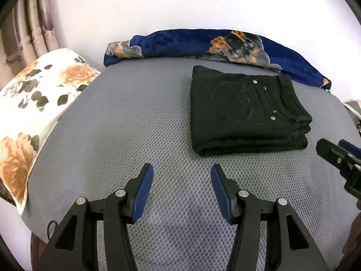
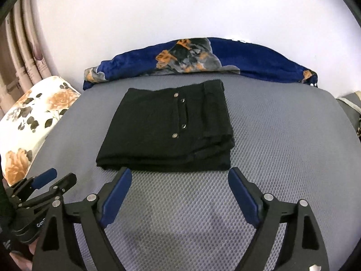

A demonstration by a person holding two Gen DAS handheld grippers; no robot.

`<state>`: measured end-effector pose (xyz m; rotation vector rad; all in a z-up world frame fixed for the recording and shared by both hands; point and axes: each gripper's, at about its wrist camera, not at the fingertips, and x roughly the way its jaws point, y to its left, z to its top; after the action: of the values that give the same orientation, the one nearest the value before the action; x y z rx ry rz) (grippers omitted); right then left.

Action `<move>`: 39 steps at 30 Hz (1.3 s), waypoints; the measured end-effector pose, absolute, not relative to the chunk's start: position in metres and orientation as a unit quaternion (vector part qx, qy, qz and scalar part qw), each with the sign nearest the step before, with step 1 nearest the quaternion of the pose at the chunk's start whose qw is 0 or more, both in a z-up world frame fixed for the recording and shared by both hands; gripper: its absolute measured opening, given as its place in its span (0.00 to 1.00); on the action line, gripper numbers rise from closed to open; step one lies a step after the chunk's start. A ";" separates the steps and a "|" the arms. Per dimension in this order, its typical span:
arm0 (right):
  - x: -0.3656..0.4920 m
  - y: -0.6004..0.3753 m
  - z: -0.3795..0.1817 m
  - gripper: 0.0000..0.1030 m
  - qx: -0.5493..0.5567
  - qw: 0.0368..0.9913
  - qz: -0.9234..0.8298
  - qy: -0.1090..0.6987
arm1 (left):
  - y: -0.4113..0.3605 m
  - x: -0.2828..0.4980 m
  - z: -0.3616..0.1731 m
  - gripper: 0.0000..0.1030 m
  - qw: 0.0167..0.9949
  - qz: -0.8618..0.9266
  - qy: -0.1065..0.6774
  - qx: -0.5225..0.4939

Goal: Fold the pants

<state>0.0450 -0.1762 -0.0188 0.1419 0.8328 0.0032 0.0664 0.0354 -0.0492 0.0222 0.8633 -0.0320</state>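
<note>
The black pants (image 1: 246,110) lie folded into a thick rectangle on the grey mesh bed cover (image 1: 140,122), back pocket and metal rivets facing up. My left gripper (image 1: 182,171) hovers open over bare cover, in front and to the left of the pants, nothing between its blue pads. In the right wrist view the folded pants (image 2: 169,128) lie just beyond my right gripper (image 2: 180,173), which stands wide open and empty, its fingertips close to the near fold. Each gripper shows at the other view's edge: the right gripper (image 1: 338,155), the left gripper (image 2: 54,180).
A blue blanket (image 1: 203,45) with orange and grey print is bunched along the bed's far edge against a white wall. A floral pillow (image 1: 33,103) lies at the left, with curtains (image 1: 29,27) behind it. Grey cover (image 2: 282,135) stretches right of the pants.
</note>
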 end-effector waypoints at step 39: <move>0.035 -0.161 -0.037 0.83 0.050 0.901 0.002 0.431 | 0.030 0.060 -0.060 0.53 0.901 -0.017 0.433 0.030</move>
<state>0.0350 -0.1610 -0.0368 0.1027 0.8920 0.0034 0.0602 0.0303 -0.0596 0.0612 0.8959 -0.0344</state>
